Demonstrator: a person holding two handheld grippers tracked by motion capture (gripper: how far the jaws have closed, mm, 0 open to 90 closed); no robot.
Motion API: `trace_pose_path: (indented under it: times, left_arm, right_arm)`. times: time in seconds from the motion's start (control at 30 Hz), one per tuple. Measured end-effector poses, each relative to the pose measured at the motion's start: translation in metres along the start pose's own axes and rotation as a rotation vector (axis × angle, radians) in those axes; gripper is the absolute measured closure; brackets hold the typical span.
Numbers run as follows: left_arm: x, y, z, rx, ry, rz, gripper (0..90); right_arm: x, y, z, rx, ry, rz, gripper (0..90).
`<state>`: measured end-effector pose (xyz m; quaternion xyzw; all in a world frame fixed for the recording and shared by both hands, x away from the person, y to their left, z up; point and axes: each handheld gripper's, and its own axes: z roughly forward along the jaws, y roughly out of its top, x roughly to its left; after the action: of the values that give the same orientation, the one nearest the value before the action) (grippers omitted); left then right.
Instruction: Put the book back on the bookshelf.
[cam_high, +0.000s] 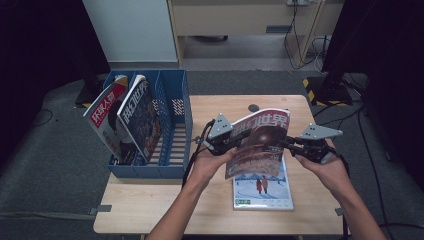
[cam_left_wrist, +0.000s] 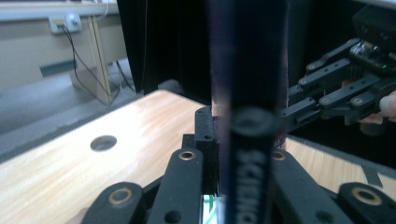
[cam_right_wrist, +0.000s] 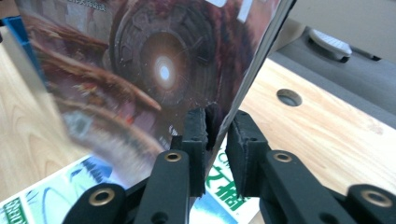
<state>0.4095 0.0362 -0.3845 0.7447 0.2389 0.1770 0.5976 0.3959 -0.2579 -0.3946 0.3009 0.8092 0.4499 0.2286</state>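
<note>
The raised magazine carries large white characters across its top, of which "世界" can be read. In the left gripper view its spine shows white Latin letters, apparently "SCIENCE", blurred. In the blue file rack, the red-topped magazine reads "环球人物". Its neighbour bears white characters too tilted to read. Green print on the flat magazine is illegible.

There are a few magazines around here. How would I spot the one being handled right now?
Start at the wooden table and look right of the blue rack. Two grippers, the left gripper and the right gripper, hold a magazine up by its side edges, above another magazine lying flat. It has a dark reddish cover with a round glowing shape, whereas the flat one shows a pale snowy picture and two others stand in the rack.
</note>
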Motion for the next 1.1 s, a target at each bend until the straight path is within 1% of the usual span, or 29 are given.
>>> trace_pose_path:
  times: [0.03,0.13,0.23,0.3,0.37,0.5,0.53,0.63,0.67,0.77,0.8,0.87,0.93,1.03,1.07,1.1]
  left_arm:
    - [-0.001,0.001,0.000,0.001,-0.006,0.016,83.3]
    - [-0.001,0.000,-0.001,0.000,-0.018,0.011,83.1]
    - [0.000,-0.002,-0.005,0.003,-0.028,0.003,82.8]
    - [0.000,-0.005,-0.008,-0.010,-0.037,-0.006,82.2]
    - [-0.001,-0.008,-0.010,-0.025,-0.051,-0.015,81.6]
    - [-0.004,-0.013,-0.011,-0.054,-0.065,-0.020,80.6]
    - [-0.004,-0.014,-0.011,-0.065,-0.068,-0.028,80.4]
    - [-0.003,-0.016,-0.010,-0.082,-0.065,-0.037,79.6]
    - [-0.003,-0.017,-0.010,-0.080,-0.068,-0.039,79.5]
    - [-0.003,-0.019,-0.007,-0.047,-0.072,-0.028,77.8]
    - [-0.003,-0.020,-0.006,-0.048,-0.069,-0.023,77.4]
    - [-0.003,-0.020,-0.006,-0.051,-0.074,-0.032,77.7]
    - [-0.003,-0.021,-0.005,-0.055,-0.068,-0.036,77.5]
    - [-0.002,-0.022,-0.005,-0.070,-0.063,-0.048,77.3]
    - [-0.002,-0.023,-0.004,-0.073,-0.067,-0.050,77.4]
    - [-0.002,-0.024,-0.004,-0.080,-0.062,-0.047,77.5]
  right_arm:
    - [-0.001,0.000,0.000,-0.004,-0.008,-0.006,79.1]
    - [-0.003,0.001,-0.002,-0.012,-0.003,-0.002,79.1]
    - [-0.001,0.001,-0.003,-0.003,0.005,-0.017,78.6]
    - [0.001,-0.001,-0.002,0.005,0.011,-0.030,76.5]
    - [0.002,-0.003,-0.001,-0.002,0.017,-0.024,75.1]
    - [0.002,-0.008,0.002,0.007,0.018,-0.017,74.8]
    - [0.002,-0.008,0.002,0.007,0.018,-0.016,74.8]
    - [0.002,-0.008,0.002,0.006,0.022,-0.011,74.4]
    - [0.002,-0.008,0.002,0.007,0.024,-0.009,74.4]
    - [0.002,-0.008,0.002,0.008,0.032,-0.010,74.3]
    - [0.002,-0.009,0.002,0.008,0.033,-0.010,74.3]
    - [0.002,-0.009,0.002,0.013,0.036,-0.007,74.1]
    - [0.002,-0.010,0.003,0.016,0.042,-0.006,73.8]
    - [0.002,-0.010,0.004,0.019,0.046,0.000,72.6]
    - [0.002,-0.011,0.004,0.018,0.046,0.000,72.5]
    - [0.002,-0.011,0.004,0.019,0.046,0.003,72.4]
